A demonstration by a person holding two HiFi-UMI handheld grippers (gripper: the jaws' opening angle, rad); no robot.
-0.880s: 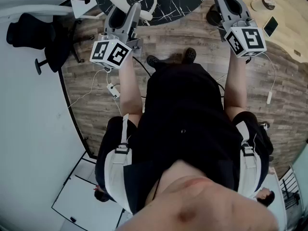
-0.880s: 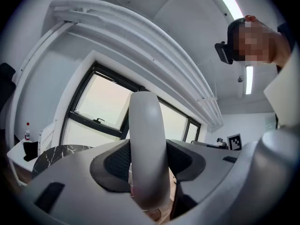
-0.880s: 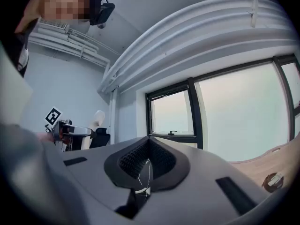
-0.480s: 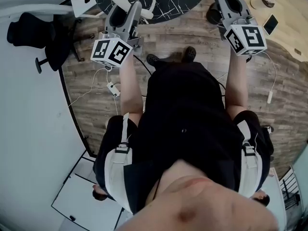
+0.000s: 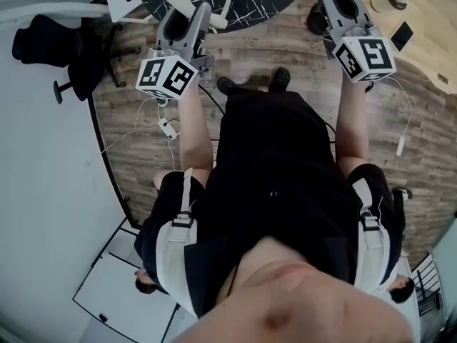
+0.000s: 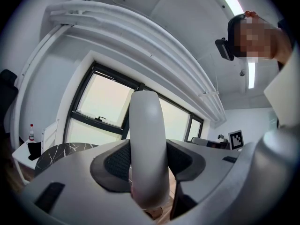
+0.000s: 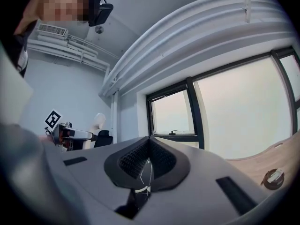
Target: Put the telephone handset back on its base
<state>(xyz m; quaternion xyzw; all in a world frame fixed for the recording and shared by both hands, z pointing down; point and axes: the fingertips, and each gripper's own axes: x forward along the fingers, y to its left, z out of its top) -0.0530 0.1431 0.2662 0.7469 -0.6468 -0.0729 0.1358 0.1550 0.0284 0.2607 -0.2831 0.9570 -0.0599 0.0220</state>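
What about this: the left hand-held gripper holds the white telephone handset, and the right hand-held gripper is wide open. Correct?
No: the right gripper view shows the right hand-held gripper shut and empty. The left hand-held gripper does hold the white telephone handset.

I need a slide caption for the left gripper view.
Left gripper grips the white handset between its pads, windows behind.

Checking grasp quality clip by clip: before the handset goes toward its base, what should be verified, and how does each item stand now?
1. Handset sits between the left gripper pads: ok.
2. Right gripper is shut with nothing in it: ok.
3. The two grippers are held well apart in the head view: ok.
4. Base located: cannot tell; the white shapes on the marble table are cut off by the frame edge.
5. Handset lined up with the base: cannot tell.
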